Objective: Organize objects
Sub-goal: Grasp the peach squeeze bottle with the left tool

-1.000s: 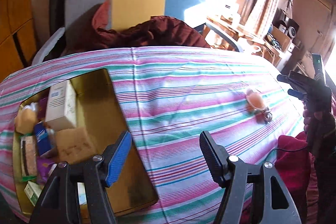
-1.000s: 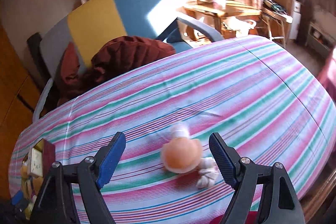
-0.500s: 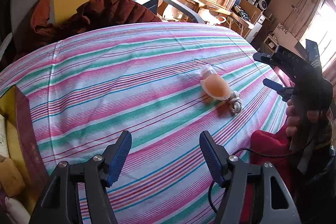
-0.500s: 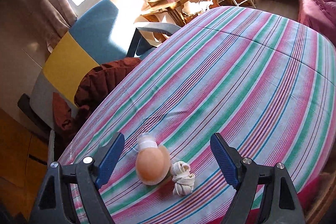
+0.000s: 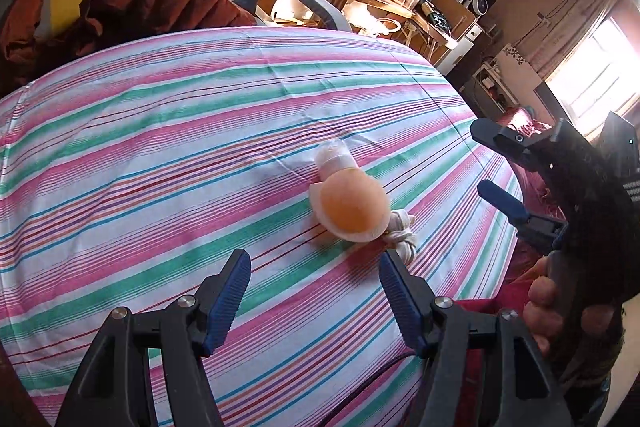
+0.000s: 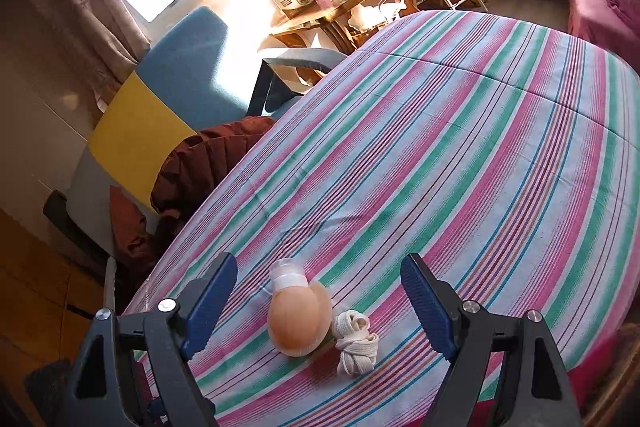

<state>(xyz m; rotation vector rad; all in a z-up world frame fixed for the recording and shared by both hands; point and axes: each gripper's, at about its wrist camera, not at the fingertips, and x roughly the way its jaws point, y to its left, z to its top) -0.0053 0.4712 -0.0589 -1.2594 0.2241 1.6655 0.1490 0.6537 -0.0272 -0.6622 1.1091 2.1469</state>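
A peach, rounded object with a clear cap (image 5: 352,203) (image 6: 298,319) lies on the striped tablecloth (image 5: 160,147) (image 6: 480,147). A white bundle of cord (image 5: 402,231) (image 6: 356,343) touches its side. My left gripper (image 5: 314,267) is open just short of the pair, with nothing between its blue pads. My right gripper (image 6: 318,267) is open too; in its own view both objects sit between its fingers without touching them. In the left wrist view the right gripper (image 5: 480,159) comes in from the right edge of the table.
An armchair (image 6: 180,75) with a yellow and blue back holds a dark red garment (image 5: 160,3) behind the table. A wooden side table (image 6: 340,7) with a box stands by the window. A hand (image 5: 560,299) holds the right gripper at the table's near right edge.
The left wrist view swung right, away from an open box of items, and closed in on the peach object. The right gripper rolled and drew closer to the objects, then held still.
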